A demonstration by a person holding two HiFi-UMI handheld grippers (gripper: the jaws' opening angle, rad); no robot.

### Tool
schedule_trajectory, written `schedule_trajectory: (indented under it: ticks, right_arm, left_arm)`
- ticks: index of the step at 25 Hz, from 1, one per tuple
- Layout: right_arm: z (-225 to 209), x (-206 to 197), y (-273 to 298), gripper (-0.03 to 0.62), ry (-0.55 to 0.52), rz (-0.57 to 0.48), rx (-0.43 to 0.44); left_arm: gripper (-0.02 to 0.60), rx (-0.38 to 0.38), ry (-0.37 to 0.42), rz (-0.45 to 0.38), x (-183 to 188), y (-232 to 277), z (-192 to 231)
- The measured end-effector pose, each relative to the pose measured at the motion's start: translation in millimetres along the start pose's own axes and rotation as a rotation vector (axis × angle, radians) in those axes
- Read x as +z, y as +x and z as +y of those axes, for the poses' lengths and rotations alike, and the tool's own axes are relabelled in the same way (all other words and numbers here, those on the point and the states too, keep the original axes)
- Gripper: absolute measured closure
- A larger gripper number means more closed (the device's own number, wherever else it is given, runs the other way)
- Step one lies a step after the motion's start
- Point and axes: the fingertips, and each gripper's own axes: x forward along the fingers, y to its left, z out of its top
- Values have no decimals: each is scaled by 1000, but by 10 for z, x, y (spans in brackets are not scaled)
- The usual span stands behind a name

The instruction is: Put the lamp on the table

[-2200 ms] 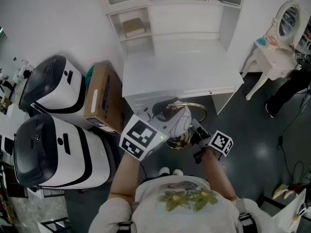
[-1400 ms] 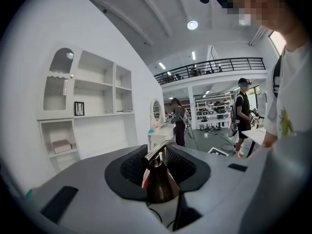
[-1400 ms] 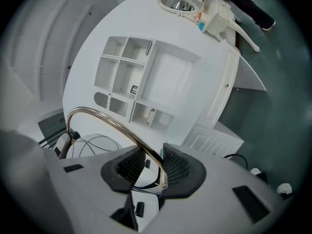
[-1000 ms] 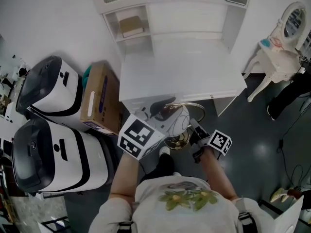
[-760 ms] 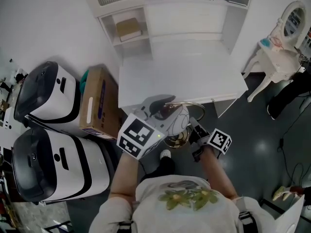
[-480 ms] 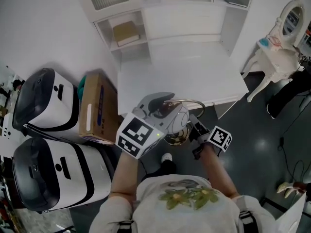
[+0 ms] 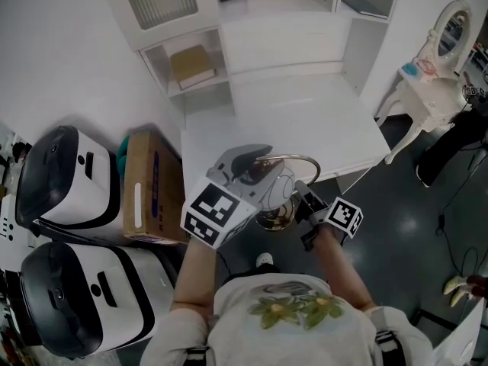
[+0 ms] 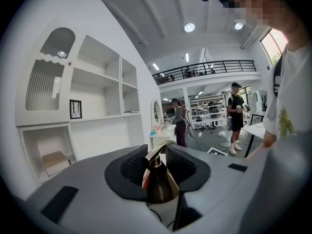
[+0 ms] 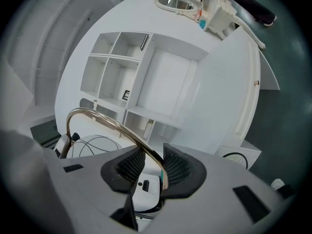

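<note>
I am looking down into a white room with a dark floor (image 7: 412,227). A white table (image 7: 305,120) is standing against a white shelf unit (image 7: 229,44). To its left a cardboard box (image 7: 145,197) is leaning against the wall, beside two white-and-black machines (image 7: 57,178). At the far right a small white dressing table (image 7: 427,82) is carrying an oval mirror (image 7: 454,25).

The lamp (image 7: 278,189) is hanging in the air between my two tools, right at the table's near edge. Its brass base (image 7: 276,216) is sitting over the floor, not yet on the tabletop. Its white globe shade (image 7: 280,183) is lying just beside the base, under a curved brass arm (image 9: 97,118).

The left gripper (image 8: 157,165) is clamping the lamp. Its ribbed pads (image 8: 134,167) are pressing on a brass cone (image 8: 158,184) where the arm begins. Its marker cube (image 7: 219,213) is facing the head camera.

The right gripper (image 9: 152,162) is standing part-way apart. The brass arm is running up through the gap and arching away to the left. I am not seeing these pads (image 9: 178,165) squeeze it.

Behind the left tool, two people (image 8: 237,116) are standing in a bright hall.
</note>
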Motion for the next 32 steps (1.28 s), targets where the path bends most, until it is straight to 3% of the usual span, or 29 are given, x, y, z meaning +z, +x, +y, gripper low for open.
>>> schedule_trajectory:
  ticks: [16,32]
  right_arm:
    - [-48,249,518,462,12,-68,-19]
    - [-288,618,1072,462,39,-25,-45]
  left_arm:
    - [448,-64,11,-29,-29,226,532]
    - [449,-62,-30,-19,-95,737,1103]
